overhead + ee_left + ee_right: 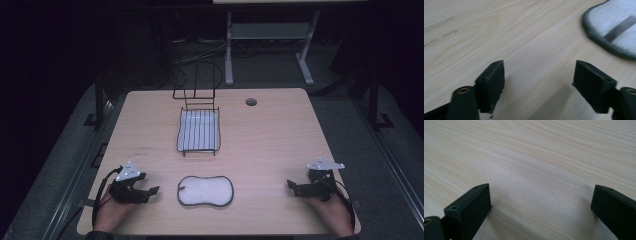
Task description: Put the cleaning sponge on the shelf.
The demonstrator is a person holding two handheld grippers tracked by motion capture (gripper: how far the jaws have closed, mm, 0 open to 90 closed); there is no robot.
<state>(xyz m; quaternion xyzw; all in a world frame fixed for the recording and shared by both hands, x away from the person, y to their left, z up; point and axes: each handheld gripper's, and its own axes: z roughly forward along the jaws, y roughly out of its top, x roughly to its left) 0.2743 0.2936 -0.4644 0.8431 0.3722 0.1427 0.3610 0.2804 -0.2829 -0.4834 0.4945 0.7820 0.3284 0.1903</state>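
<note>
**Both grippers at rest, pad untouched between them**

Lower left of the high view: your left gripper (150, 190) lies low on the table (280, 140), jaws spread wide, nothing between them, tips aimed toward the centre. In the left gripper view the same jaws stand well apart over bare wood, and the pad's dark-bound edge (614, 27) sits in the upper right corner of the frame, near but not touching.

Bottom centre of the high view: the white pad (205, 190) lies flat, peanut-shaped with a grey border, about midway between your hands. Above it, mid-frame, the wire rack (198, 131) stands on the table with its tall back loop toward the far edge.

Lower right: your right gripper (290, 186) also rests low, jaws spread and empty, pointing left toward the pad. The right gripper view gives bare wood between the open jaws.

Step, as I read it: the start, before any reach. The next move likely calls for you to bring the left jaws over the pad's near edge and close on the border.

Hard to tell: the grey strip on the pad, a strap or label. The pad is cut off at the frame edge. The room beyond the table is dark.
</note>
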